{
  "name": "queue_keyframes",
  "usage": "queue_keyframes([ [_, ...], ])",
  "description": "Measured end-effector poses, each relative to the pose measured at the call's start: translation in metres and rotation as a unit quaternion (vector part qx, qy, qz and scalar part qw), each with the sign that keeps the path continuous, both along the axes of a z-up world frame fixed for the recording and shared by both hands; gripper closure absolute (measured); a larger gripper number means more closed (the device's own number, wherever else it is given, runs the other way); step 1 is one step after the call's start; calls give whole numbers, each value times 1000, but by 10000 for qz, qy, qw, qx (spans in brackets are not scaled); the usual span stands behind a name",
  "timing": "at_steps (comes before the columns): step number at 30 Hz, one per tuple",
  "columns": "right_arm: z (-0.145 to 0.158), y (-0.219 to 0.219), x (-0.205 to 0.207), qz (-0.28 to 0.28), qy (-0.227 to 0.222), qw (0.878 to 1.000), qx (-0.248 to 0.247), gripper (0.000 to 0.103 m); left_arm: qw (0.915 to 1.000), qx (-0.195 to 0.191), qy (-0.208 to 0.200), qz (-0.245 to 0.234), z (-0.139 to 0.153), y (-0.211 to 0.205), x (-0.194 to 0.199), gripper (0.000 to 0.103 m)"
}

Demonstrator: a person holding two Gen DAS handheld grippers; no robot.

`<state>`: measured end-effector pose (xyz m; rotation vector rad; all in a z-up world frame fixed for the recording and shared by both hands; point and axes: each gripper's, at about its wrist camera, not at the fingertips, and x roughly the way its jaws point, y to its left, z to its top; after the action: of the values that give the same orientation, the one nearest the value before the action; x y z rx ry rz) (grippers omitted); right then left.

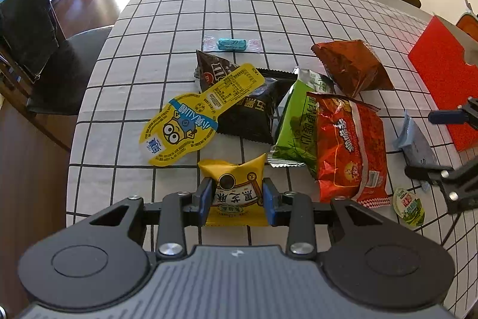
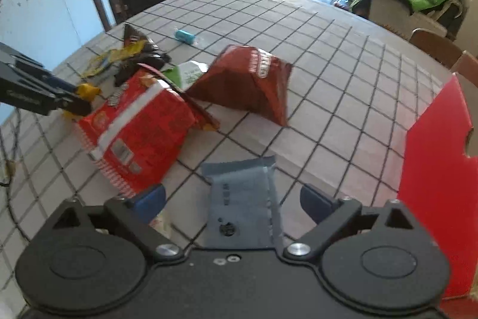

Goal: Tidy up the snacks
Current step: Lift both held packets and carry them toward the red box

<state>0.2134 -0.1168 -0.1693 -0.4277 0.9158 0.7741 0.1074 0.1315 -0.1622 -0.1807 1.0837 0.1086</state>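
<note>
My left gripper (image 1: pixel 238 193) is shut on a yellow snack packet (image 1: pixel 233 169) at the near edge of the pile; the right wrist view shows the same grip from the side, left gripper (image 2: pixel 74 102) on the packet (image 2: pixel 87 90). My right gripper (image 2: pixel 236 196) is open, its blue pads wide apart. A blue-grey packet (image 2: pixel 245 184) lies flat on the cloth between them, touching neither pad. In the left wrist view that packet (image 1: pixel 415 139) lies beside the red box (image 1: pixel 442 73), with the right gripper (image 1: pixel 433 144) over it.
On the checked tablecloth (image 1: pixel 209 5) lie a red bag (image 1: pixel 349 145), a brown bag (image 1: pixel 352 68), green (image 1: pixel 295 121) and black (image 1: pixel 251 115) packets, a yellow cartoon pack (image 1: pixel 185 127), a teal candy (image 1: pixel 231 44) and a small cup (image 1: pixel 409 207). Chairs ring the table.
</note>
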Motion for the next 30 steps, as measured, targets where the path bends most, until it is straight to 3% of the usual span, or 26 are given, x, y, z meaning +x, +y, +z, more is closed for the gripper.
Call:
queue_keyframes([
  [8,-18,3,14,-218,508,9984,-101,7,10000,17,16,0,-1,-1,1,68],
  [12,-19,4,4,-316,42,9990,-323,0,10000,1,22,5,-1,-1,1,68],
  [15,-20,-1,13,-551,471,9971,-216,0,10000,-5,29,10,-1,0,1,68],
  [21,-21,3,23,-608,659,9952,-382,1,10000,-10,28,11,-1,0,2,68],
  [22,-21,3,22,-621,661,9952,-371,3,10000,-13,27,10,-1,0,2,68],
  [24,-16,5,17,-508,548,9968,-266,24,10000,-10,26,4,-1,0,2,68],
  [25,-12,10,16,-441,517,9974,-238,30,10000,-12,22,7,-1,0,2,68],
  [27,-9,14,10,-320,456,9982,-204,53,10000,-22,13,31,-1,0,2,68],
  [30,-7,16,7,-247,464,9985,-159,55,10000,-30,2,68,-1,0,1,68],
])
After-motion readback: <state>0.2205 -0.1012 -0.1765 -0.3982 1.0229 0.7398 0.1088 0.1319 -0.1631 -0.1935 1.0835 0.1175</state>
